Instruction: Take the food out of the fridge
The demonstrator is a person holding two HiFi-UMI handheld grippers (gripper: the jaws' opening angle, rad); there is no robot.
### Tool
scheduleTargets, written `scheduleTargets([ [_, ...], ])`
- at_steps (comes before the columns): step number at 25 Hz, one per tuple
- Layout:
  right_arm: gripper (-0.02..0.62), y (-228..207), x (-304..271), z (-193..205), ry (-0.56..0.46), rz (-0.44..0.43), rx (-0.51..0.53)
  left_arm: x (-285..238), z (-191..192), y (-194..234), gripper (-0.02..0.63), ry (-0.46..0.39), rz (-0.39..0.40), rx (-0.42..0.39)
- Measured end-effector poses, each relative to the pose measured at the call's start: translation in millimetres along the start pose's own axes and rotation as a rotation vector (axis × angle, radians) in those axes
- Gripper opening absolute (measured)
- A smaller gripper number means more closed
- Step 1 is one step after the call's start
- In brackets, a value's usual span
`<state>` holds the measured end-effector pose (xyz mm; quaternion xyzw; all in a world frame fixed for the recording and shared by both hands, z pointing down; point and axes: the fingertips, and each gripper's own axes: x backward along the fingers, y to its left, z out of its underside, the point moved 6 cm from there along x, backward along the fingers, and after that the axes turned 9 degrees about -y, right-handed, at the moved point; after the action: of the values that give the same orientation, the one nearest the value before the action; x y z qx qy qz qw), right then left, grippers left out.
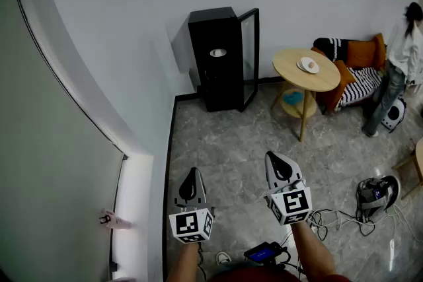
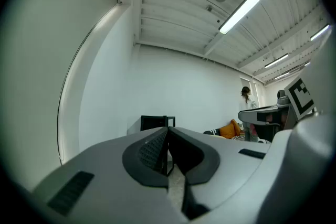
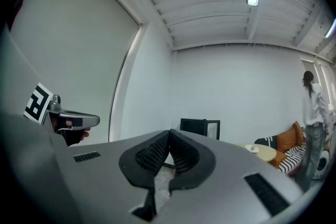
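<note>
Both tongs are held level in the lower middle of the head view. The left tongs [image 1: 191, 175] and the right tongs [image 1: 275, 162] are pressed closed on nothing. The black fridge [image 1: 215, 69] stands at upper centre with its glass door [image 1: 250, 56] open, a white dish of food [image 1: 218, 52] on its shelf. To its right, a round desk [image 1: 324, 79] carries a plate [image 1: 308, 65].

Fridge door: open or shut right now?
Open. The glass door stands swung out from the black fridge, baring a white dish inside.
</note>
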<state>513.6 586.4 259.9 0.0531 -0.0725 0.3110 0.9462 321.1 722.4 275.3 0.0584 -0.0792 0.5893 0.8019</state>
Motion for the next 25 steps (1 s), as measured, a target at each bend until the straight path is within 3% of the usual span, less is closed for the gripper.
scheduleTargets([
  [16, 0.021, -26, 25, 4, -0.002, -0.026, -0.027, 9, 5, -38, 0.014, 0.011, -0.023, 0.027],
  [25, 0.021, -28, 17, 3, -0.003, -0.033, -0.024, 4, 7, -35, 0.014, 0.013, -0.025, 0.023],
])
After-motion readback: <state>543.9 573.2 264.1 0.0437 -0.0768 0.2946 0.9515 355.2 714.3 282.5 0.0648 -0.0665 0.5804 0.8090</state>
